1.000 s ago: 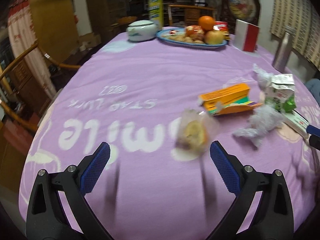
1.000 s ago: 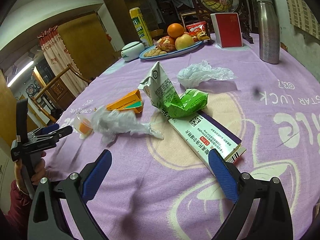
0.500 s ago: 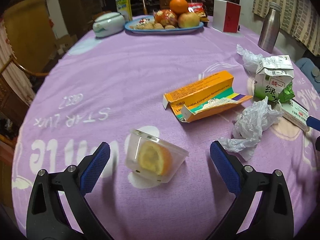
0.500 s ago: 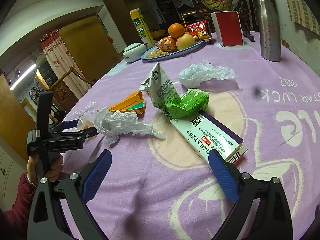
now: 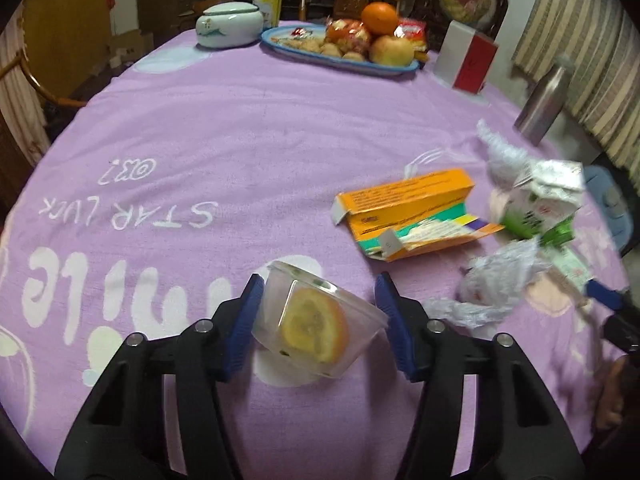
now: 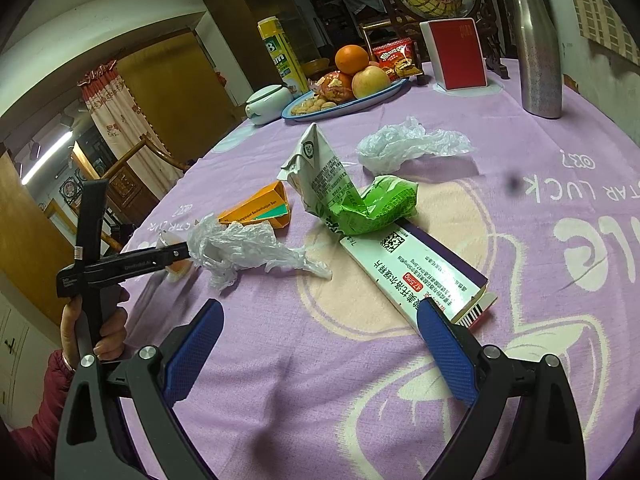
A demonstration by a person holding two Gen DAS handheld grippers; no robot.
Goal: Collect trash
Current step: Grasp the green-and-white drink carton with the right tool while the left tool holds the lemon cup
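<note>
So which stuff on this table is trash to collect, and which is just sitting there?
Trash:
plastic cup with orange slice
orange box
crumpled carton
plastic bags
medicine box

Just there:
fruit plate
steel bottle
red box

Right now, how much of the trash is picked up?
None looks collected yet. The left gripper is closing around the cup with the orange slice. The right gripper is open, holding nothing. Left on the table: orange box, green carton, two plastic bags and the white box.
</note>
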